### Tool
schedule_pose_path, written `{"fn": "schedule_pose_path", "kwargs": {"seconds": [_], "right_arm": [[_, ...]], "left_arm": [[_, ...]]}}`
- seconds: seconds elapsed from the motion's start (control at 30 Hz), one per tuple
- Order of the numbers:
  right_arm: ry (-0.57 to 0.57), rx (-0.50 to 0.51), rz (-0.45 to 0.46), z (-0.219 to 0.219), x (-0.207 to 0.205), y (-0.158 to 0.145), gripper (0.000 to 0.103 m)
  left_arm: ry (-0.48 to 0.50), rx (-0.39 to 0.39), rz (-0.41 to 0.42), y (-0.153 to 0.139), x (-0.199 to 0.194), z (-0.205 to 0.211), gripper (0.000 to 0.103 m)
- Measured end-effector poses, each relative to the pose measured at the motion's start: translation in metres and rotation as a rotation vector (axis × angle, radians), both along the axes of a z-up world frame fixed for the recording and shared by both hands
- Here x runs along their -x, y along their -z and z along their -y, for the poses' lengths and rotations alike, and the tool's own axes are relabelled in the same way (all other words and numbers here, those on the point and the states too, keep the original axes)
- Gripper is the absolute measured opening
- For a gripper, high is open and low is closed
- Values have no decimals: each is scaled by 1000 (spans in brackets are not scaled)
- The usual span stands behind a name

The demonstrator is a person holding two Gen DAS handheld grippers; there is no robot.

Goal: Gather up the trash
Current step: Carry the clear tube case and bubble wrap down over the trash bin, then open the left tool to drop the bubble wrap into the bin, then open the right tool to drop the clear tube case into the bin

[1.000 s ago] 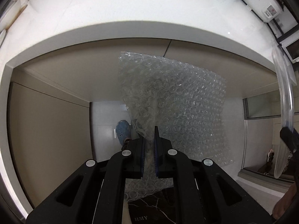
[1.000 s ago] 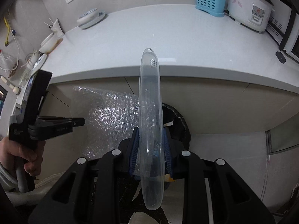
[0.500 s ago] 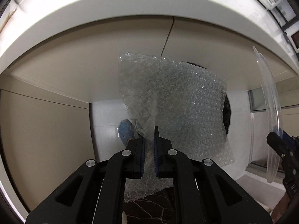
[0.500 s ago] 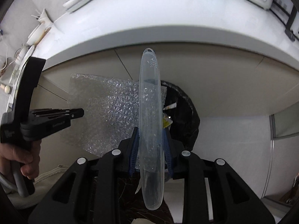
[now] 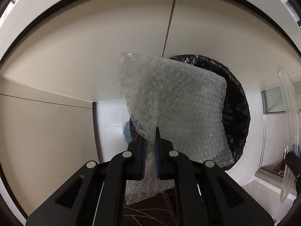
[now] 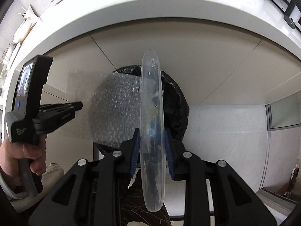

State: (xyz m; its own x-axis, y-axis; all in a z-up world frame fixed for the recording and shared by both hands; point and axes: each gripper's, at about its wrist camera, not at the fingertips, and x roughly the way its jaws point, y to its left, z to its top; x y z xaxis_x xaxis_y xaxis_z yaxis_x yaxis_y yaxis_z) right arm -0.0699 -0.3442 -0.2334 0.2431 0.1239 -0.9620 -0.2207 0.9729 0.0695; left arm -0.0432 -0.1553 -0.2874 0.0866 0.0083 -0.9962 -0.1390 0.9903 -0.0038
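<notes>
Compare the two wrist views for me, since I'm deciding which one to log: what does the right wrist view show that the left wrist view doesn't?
Only the right view shows the hand holding the left gripper, the white counter and the right gripper shut on the clear plastic lid. Only the left view shows the left gripper's pads clamping the bubble wrap. Both show the wrap, the lid and the black bin bag.
</notes>
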Motion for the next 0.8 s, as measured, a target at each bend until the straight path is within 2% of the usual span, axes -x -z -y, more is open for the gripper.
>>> {"fn": "schedule_pose_path", "kwargs": {"seconds": [0.23,0.33,0.5,0.63,0.8], "right_arm": [[6,2,-19,6,7,5,24],[2,1,-15,7,6,5,24],[-4,-4,-13,6,2,1,24],[-20,-6,-17,2,1,2,24],[-47,-18,-37,-6,-6,13,25]], "left_arm": [[14,-35,32,-5,-3,5,16],[12,-21,43,-10,-3,4,23],[4,13,71,-19,-4,6,44],[0,29,101,-31,-3,6,55],[-4,42,141,-48,4,1,78]]}}
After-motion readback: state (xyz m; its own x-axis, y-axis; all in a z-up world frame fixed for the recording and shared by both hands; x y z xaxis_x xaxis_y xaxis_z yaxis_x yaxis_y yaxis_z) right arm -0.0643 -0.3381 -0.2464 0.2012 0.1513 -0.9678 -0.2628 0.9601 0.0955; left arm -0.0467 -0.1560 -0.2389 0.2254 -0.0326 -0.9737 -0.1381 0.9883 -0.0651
